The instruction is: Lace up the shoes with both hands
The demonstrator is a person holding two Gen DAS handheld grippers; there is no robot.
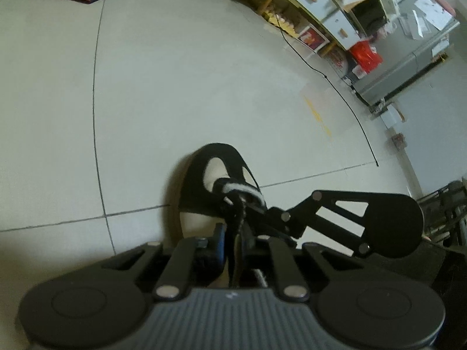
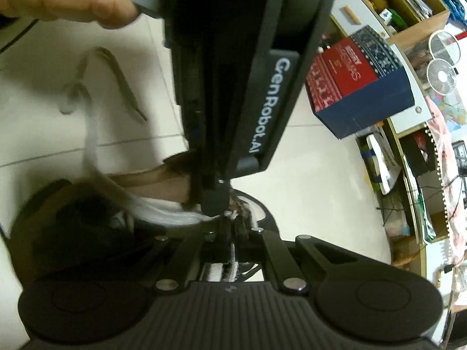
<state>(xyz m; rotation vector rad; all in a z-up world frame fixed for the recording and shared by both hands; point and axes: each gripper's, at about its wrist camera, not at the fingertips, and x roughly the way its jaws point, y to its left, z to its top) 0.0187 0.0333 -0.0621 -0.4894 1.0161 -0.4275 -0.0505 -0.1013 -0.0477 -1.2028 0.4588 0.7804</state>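
Fingers of left gripper (image 1: pixel 233 242) nearly together, pinching a dark lace strand (image 1: pixel 241 218) that runs up to the shoe (image 1: pixel 216 180). Right gripper (image 2: pixel 235 233) fingers likewise closed up, a white-and-dark lace (image 2: pixel 233 255) clamped between them, close over the shoe's throat. Shoe sits on the tiled floor (image 1: pixel 175 87), black w/ cream panels, toe pointing away in left view. A white lace loop (image 2: pixel 90 137) swings blurred to the side.

Judged step: both ends held, mid-pull or crossing at the tongue; whether a knot is forming I can't tell. Next move prob. needs even tension and grippers kept from colliding, since the left one crowds the right cam's view.

Around: red/blue box (image 2: pixel 359 78), black cable (image 1: pixel 335 87), shelving. Nothing on floor blocks.
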